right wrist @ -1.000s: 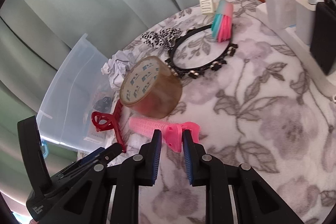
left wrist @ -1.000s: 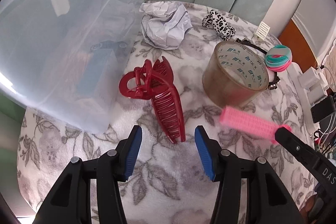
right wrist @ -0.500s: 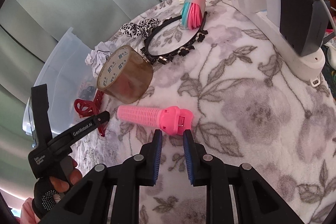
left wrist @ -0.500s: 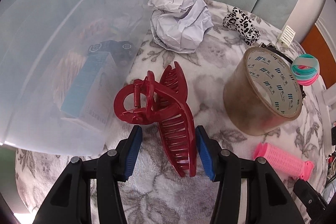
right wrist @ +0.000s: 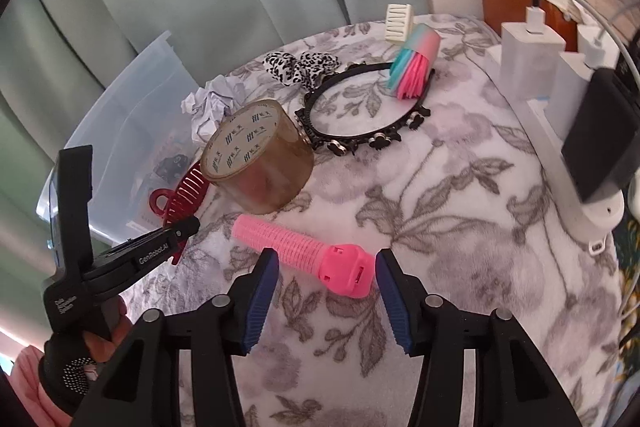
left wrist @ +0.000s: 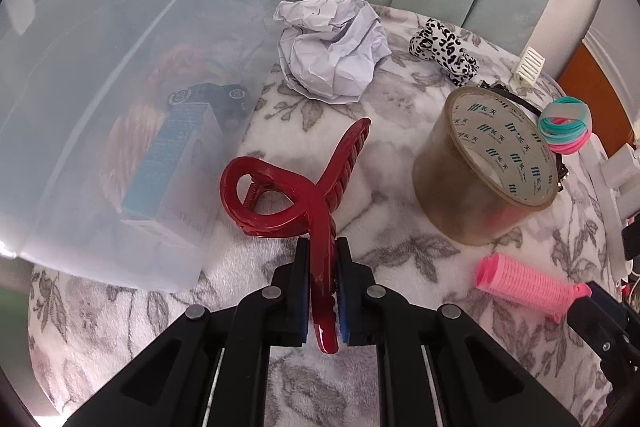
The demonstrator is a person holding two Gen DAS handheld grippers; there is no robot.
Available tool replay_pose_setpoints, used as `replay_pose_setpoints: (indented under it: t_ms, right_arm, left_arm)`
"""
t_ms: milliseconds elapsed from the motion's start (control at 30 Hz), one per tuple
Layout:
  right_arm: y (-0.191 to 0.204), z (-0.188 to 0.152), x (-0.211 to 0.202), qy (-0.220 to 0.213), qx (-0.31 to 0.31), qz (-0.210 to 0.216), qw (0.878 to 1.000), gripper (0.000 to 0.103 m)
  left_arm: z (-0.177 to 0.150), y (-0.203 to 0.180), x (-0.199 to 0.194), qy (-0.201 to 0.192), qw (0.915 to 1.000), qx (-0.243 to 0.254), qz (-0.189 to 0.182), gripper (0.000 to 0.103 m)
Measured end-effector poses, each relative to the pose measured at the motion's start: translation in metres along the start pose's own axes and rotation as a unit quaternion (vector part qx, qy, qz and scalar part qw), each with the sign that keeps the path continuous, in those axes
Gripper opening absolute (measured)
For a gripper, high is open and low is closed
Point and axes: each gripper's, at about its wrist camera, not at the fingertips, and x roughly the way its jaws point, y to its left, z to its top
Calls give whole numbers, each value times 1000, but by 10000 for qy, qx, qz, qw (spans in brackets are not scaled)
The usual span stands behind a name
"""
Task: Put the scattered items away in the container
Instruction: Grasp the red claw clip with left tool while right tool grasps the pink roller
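Red plastic fills the middle of the left wrist view: the hair claw clip [left wrist: 316,187] lies on the floral fleece blanket [left wrist: 400,379], and the left gripper [left wrist: 323,291] has just closed its jaws so that both blue pads are clamped on the clip's near end. The clip's loop and toothed half reach away from the gripper toward the clear plastic container [left wrist: 100,107], which stands just left of it with a blue box [left wrist: 168,163] and other small things dimly visible through its wall.

In the right wrist view the right gripper [right wrist: 326,291] has just been opening; its jaws now stand apart on either side of the pink hair roller [right wrist: 304,253], whose thick clip end lies between the pads without either pad pressing on it. The roller rests on the blanket just near of the brown tape roll [right wrist: 256,163].

Farther off lie a crumpled paper ball [left wrist: 332,51], a black-and-white spotted scrunchie [right wrist: 300,65], a black headband [right wrist: 360,111] and a bundle of pink and teal hair ties [right wrist: 414,61], all on the blanket outside the container. A white power strip [right wrist: 560,163] with chargers runs along the right edge
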Motion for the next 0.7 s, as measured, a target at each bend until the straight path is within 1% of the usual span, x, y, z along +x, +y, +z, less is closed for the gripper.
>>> replay_pose_setpoints:
  t_ms: [100,167,267,400,567,633,667,700]
  right_arm:
    - [9,3,9,59,-480,-36,9988,59]
    - [13,4,18,141,-674,1,9976,59]
    - [15,5,31,262,-805,-46,9964,61]
    - [17,6,38,270,-917,57,9954,61]
    - [28,2,41,268,-1251,-127,9917,61]
    - [29,1,37,347,-1167,-87,9925,56]
    - [30,1,33,373,-1101,-30,9932,49]
    - [33,0,27,328,-1052,116,9938,47]
  left_arm:
    - [-6,2,-4,67,9999,41,-71,11]
    - [-7,2,-3,91,9999,47,-71,11]
    - [-8,2,-3,115,9999,80,-46,11]
    - [-8,-1,-1,116,9999,120,-17,12]
    - [-7,-1,0,120,9999,116,-37,12]
    - [-6,-3,2,128,9999,99,-51,12]
    - [-6,-3,2,131,9999,91,-58,12]
    - [-6,-4,3,130,9999,88,-58,12]
